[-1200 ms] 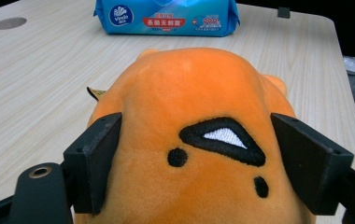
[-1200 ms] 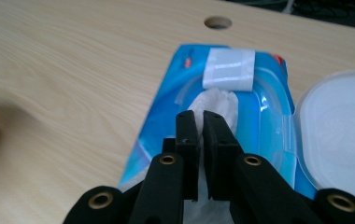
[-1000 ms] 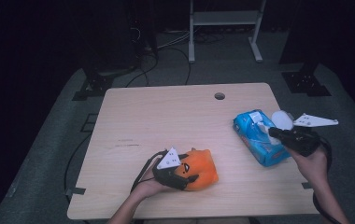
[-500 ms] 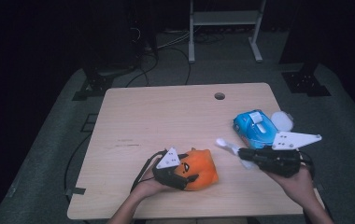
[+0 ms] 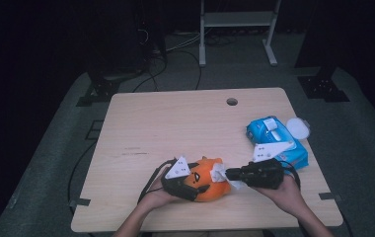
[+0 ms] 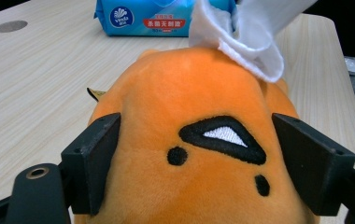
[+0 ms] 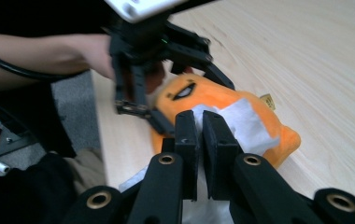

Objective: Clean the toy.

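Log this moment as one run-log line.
left claw: shut on orange plush toy | right claw: shut on white wipe, wipe on toy | wipe pack: on table

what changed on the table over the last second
The right tool, shut on a white wipe, moved left from the blue wipe pack to the orange plush toy; the wipe now lies against it. The left tool stayed clamped on the toy; pack and toy did not move.
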Demonstrator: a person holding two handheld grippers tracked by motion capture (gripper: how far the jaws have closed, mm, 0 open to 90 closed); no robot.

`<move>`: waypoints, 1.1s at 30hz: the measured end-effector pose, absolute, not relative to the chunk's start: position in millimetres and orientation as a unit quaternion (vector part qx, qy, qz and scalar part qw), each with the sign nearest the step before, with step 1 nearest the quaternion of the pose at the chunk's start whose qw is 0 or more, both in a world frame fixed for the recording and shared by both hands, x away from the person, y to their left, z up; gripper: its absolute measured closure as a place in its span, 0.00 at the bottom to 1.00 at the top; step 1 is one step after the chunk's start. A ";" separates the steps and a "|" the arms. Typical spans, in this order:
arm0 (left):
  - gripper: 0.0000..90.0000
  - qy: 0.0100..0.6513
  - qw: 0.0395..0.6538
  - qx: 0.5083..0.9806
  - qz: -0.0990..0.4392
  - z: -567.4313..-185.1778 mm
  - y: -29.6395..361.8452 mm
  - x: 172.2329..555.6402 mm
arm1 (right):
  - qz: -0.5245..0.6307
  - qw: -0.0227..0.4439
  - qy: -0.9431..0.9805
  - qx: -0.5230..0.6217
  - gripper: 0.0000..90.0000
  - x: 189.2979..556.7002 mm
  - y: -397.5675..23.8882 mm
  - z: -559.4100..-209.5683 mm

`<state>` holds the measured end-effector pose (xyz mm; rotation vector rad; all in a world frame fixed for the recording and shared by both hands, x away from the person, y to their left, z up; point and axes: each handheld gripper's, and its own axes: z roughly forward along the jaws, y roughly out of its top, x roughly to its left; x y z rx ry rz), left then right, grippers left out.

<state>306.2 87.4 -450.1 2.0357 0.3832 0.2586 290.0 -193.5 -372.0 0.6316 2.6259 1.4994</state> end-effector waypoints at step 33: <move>0.14 0.125 0.458 0.873 0.116 -421.2 89.6 301.4 | 0.464 0.044 0.859 0.212 0.76 317.3 -161.2 -432.6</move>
